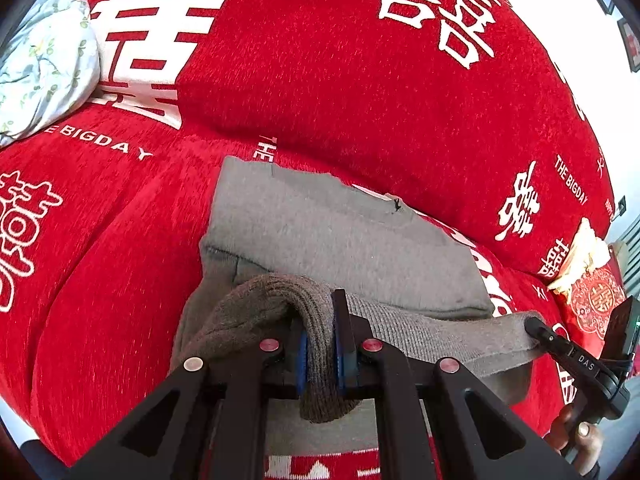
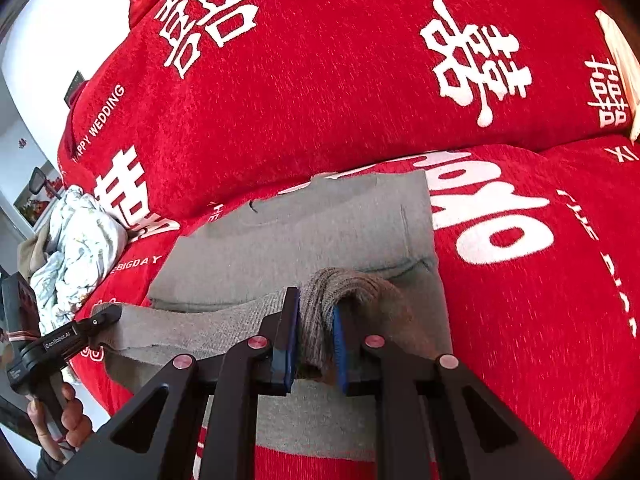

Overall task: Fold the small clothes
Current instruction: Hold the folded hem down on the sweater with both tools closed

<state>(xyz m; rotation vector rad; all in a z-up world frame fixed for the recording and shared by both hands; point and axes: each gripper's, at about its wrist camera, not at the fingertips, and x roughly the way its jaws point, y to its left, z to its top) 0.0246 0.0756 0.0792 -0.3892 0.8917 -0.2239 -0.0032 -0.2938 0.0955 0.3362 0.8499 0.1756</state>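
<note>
A grey knit garment (image 1: 320, 232) (image 2: 300, 232) lies partly folded on the red bed cover (image 1: 100, 280). Its ribbed hem (image 1: 420, 336) (image 2: 192, 328) is lifted off the bed and stretched between the two grippers. My left gripper (image 1: 320, 332) is shut on one bunched end of the hem, which hangs between its blue pads (image 1: 302, 360). My right gripper (image 2: 316, 320) is shut on the other bunched end. Each view shows the other gripper at the hem's far end: the right gripper (image 1: 538, 326) and the left gripper (image 2: 106, 316).
A thick red duvet with white characters (image 1: 360, 80) (image 2: 320, 80) rises just behind the garment. A pale floral cloth (image 1: 44, 56) (image 2: 76, 248) lies bunched at one side. A red embroidered pillow (image 1: 596, 304) with a cream cloth (image 1: 580, 256) sits at the other.
</note>
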